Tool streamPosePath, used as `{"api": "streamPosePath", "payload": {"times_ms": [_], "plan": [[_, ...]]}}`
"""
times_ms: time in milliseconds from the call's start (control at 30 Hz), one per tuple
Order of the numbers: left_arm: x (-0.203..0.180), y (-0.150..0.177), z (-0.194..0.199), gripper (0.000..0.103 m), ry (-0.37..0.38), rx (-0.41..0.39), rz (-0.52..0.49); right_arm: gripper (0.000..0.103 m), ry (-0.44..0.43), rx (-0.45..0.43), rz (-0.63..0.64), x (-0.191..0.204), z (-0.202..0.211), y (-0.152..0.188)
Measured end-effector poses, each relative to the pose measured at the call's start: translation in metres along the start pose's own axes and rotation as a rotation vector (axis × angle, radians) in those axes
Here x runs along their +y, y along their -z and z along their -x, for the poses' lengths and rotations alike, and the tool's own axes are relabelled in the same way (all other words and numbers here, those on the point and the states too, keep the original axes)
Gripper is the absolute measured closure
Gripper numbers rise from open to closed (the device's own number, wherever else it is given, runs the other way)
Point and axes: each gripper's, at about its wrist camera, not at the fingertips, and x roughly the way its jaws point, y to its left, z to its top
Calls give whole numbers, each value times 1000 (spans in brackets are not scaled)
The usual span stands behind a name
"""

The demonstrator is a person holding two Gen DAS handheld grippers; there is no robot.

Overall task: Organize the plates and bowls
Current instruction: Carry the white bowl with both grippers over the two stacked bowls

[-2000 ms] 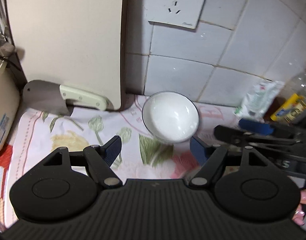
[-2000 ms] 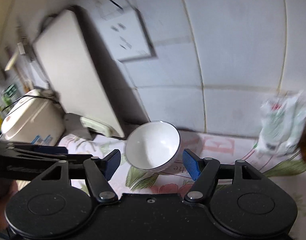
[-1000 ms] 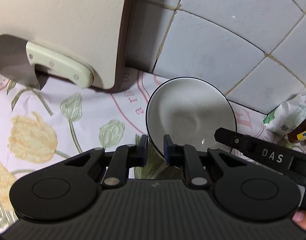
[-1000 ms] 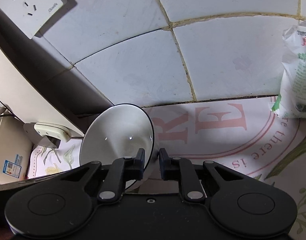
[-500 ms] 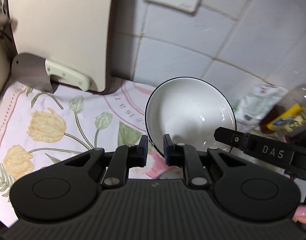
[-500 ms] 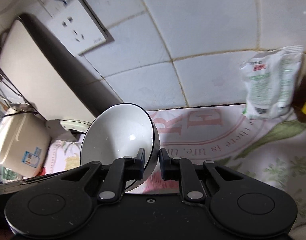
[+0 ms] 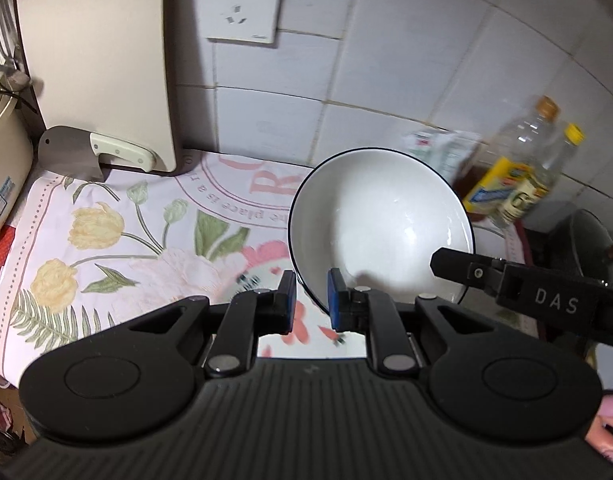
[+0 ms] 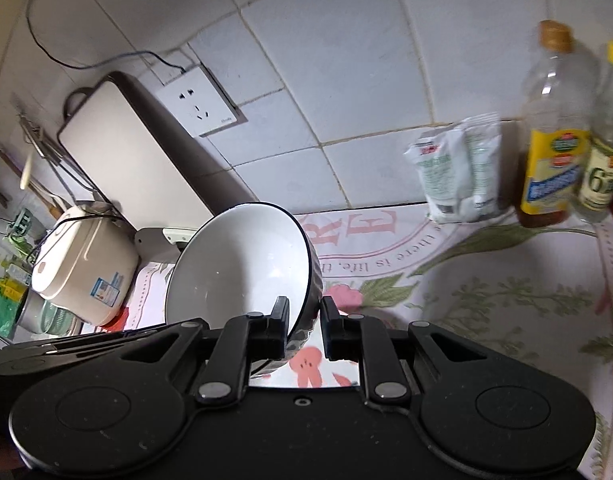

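In the left wrist view, far to the left of the fingers, a rice cooker [image 7: 2, 184] sits at the edge of the flowered cloth [image 7: 106, 232]. Beyond the fingers and to their left, a cutting board [image 7: 94, 60] leans on the tiled wall, with a cleaver [image 7: 90, 154] propped at its foot. A wall socket [image 7: 239, 4] is high on the tiles, straight ahead. The left gripper [image 7: 311, 295] has its fingers drawn close, pinching the near rim of a white bowl [image 7: 380, 224] with a dark edge: one pad is outside the wall, the other inside. The bowl is tilted and held above the cloth, ahead and right of the fingers. The right gripper [image 7: 446, 262] reaches the bowl's rim from the right. Behind the bowl stand a white packet [image 7: 438, 152] and two bottles [image 7: 518, 168]. A person's fingertip [image 7: 612, 408] shows at the lower right corner.

In the right wrist view, the rice cooker [image 8: 82, 264] lies to the left of the fingers, and the cutting board [image 8: 126, 160] and socket [image 8: 198, 106] beyond it. The right gripper [image 8: 304, 322] also pinches the bowl [image 8: 242, 264], its fingers nearly together on either side of the rim; the bowl tips up and to the left of them. The left gripper's arm [image 8: 86, 344] crosses low at the left. To the right and beyond, the packet [image 8: 458, 172] and bottles [image 8: 554, 140] stand against the wall.
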Motion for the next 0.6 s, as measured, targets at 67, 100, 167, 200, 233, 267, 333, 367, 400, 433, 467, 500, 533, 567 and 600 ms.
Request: {"api": "streamPosePath", "payload": {"times_ms": [67,100,167,200,233,267,333,367,400,433,467,500,533,567,600], "plan": [[-9,2,11,88,7,-8,-22,83,4,-13,3,-4,16,6],[-13,4,15,88,12,-15,-35,82,4,-21,2,-6,25,10],[-22,7,23,88,25,-19,-48,82,-5,-37,-12,-12,40,14],[-25,9,26,88,32,-20,-55,82,-11,-45,-20,-16,48,17],[-30,9,30,88,39,-21,-63,82,-11,-48,-19,-19,55,20],[-36,13,33,88,44,-21,-69,82,-8,-52,-15,-23,62,23],[-48,20,37,88,49,-25,-87,82,-3,-61,-14,-28,74,28],[-55,23,38,88,52,-26,-95,82,1,-63,-15,-31,79,31],[-61,27,39,88,55,-26,-103,81,5,-67,-20,-35,83,34],[-67,30,39,88,59,-24,-108,81,10,-70,-26,-40,88,37],[-72,33,38,88,67,-18,-109,81,17,-71,-29,-44,91,39],[-77,36,36,88,75,-11,-107,81,25,-71,-31,-48,94,42],[-81,39,34,88,79,-6,-108,81,33,-72,-32,-53,97,45],[-86,42,31,88,79,-2,-114,81,39,-72,-28,-56,100,48],[-92,46,28,88,72,-1,-124,81,44,-74,-21,-61,103,52]]}}
